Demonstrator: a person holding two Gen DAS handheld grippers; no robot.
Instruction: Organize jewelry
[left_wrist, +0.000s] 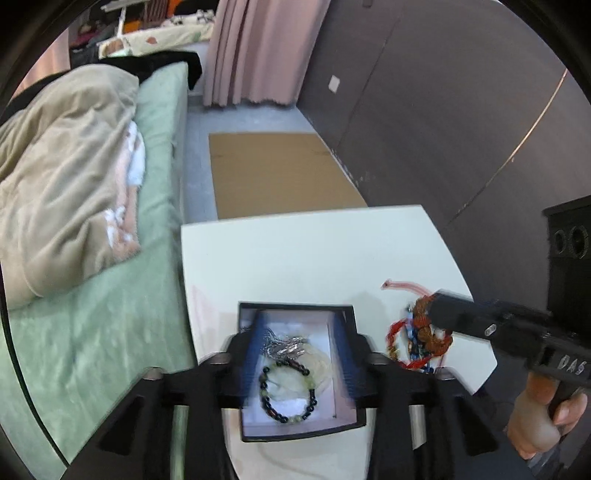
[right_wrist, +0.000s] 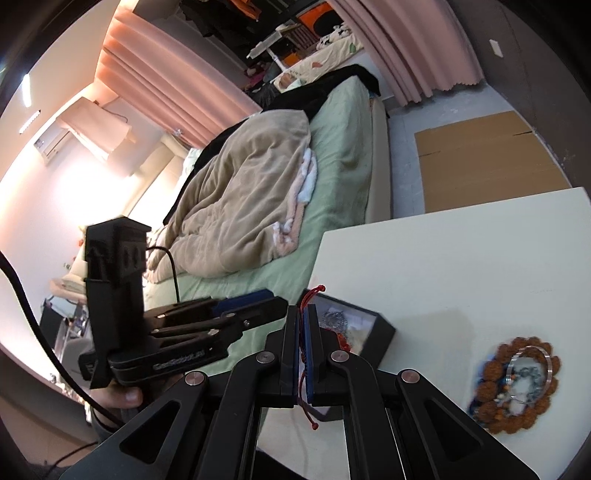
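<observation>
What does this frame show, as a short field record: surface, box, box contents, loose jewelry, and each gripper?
surface: white tabletop beside a green-sheeted bed
box: open black rectangular jewelry box with white lining, held at its sides between the fingers of the left gripper
box contents: dark and pale green beaded bracelet; silver chain piece
loose jewelry: pile with brown bead bracelet on the table, outside the box
right gripper: shut on thin red cord bracelet, near the box
</observation>
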